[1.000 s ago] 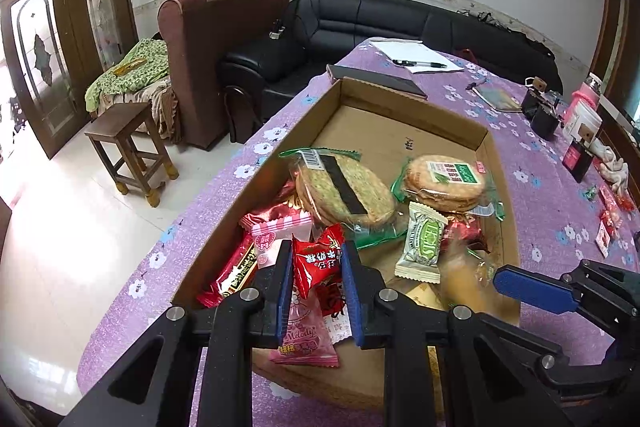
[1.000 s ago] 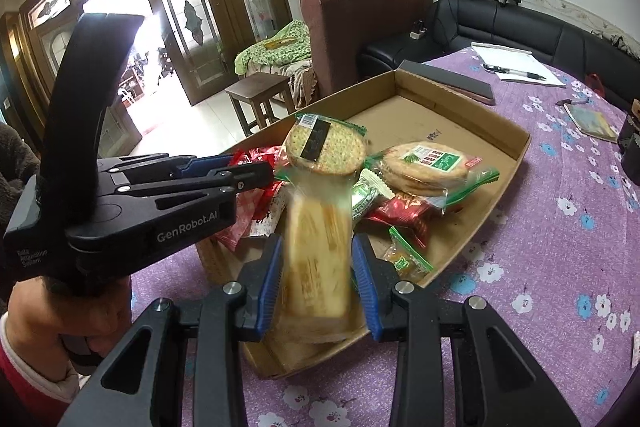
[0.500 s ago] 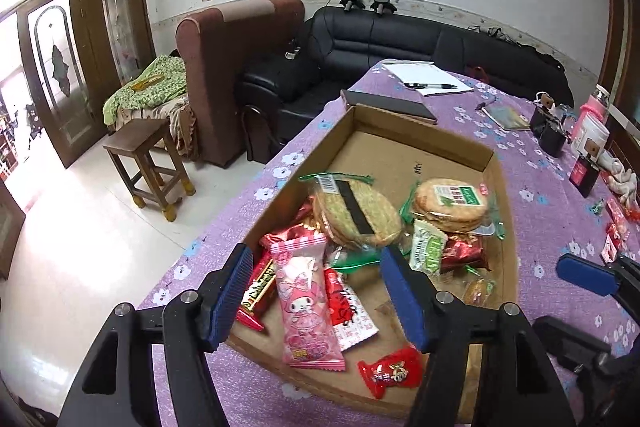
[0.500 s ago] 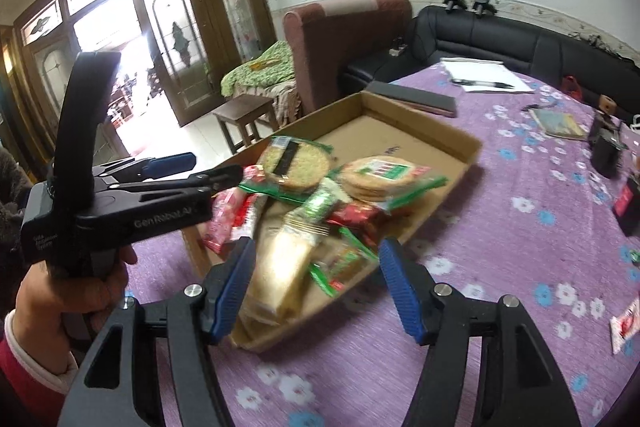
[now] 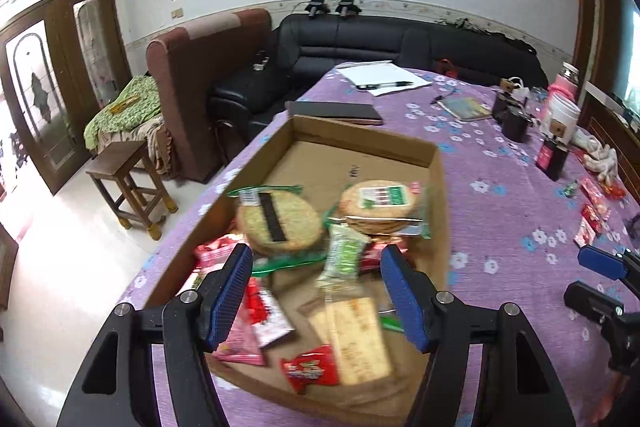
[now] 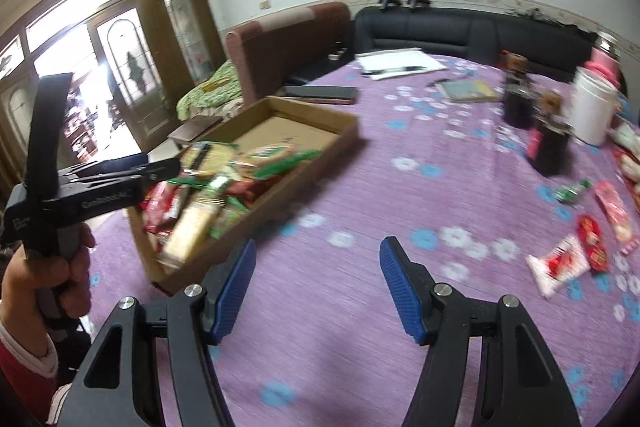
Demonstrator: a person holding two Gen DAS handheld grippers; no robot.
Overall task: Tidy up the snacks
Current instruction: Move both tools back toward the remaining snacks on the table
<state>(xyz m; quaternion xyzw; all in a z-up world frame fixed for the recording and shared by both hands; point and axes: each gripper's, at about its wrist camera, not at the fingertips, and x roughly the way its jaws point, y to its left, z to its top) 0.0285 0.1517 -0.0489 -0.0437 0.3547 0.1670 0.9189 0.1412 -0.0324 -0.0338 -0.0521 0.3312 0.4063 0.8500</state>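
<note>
Grippers, left (image 5: 316, 291) and right (image 6: 318, 285), gape empty; two round cracker packs (image 5: 280, 223) in one box (image 5: 362, 139).

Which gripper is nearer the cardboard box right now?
Left. The left gripper hangs open over the near end of the cardboard box. The right gripper, open and empty, is over bare purple tablecloth beside it.

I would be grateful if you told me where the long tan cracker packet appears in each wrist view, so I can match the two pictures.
Left wrist view: the long tan cracker packet lies low in the middle, at the near end of the cardboard box, between the left gripper's blue pads.
Right wrist view: the same packet sits left of centre, in the box's near corner.
Shared landmark: the black sofa.
</note>
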